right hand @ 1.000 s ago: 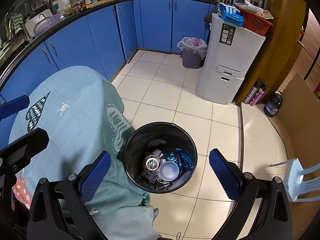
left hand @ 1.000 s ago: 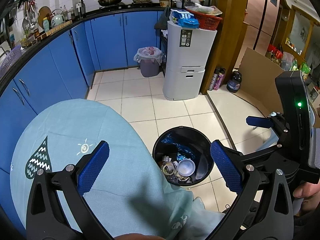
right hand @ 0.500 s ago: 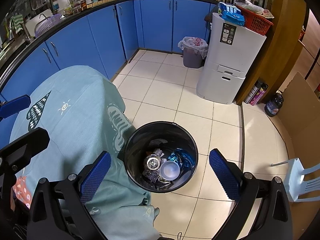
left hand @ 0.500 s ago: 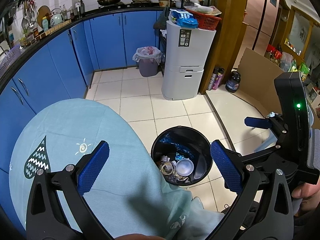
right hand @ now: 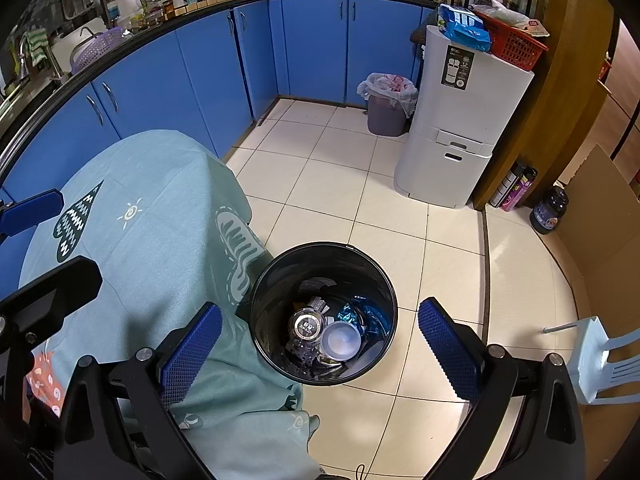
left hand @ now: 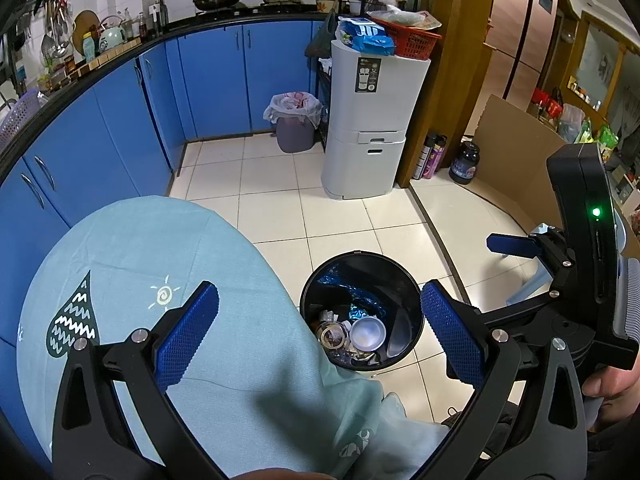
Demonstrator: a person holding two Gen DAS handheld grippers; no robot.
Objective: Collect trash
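Observation:
A black round bin (right hand: 384, 276) stands on the tiled floor beside the table and also shows in the left wrist view (left hand: 404, 276). Inside lie a white plastic cup (right hand: 340, 340), a clear round lid (right hand: 306, 325) and blue foil wrappers (right hand: 360, 314). My right gripper (right hand: 319, 348) is open and empty, held above the bin. My left gripper (left hand: 318, 332) is open and empty, held above the table edge and the bin. The right gripper's body (left hand: 580, 248) shows at the right of the left wrist view.
A table with a light teal cloth (right hand: 152, 240) stands left of the bin. Blue cabinets (right hand: 200, 68) curve along the back. A white tall appliance (right hand: 460, 120), a lined grey bin (right hand: 386, 104), bottles (right hand: 516, 188), cardboard (left hand: 516, 148) and a pale plastic chair (right hand: 604, 356) stand around.
Both views have shifted only very slightly. Both grippers stay open and empty above the bin.

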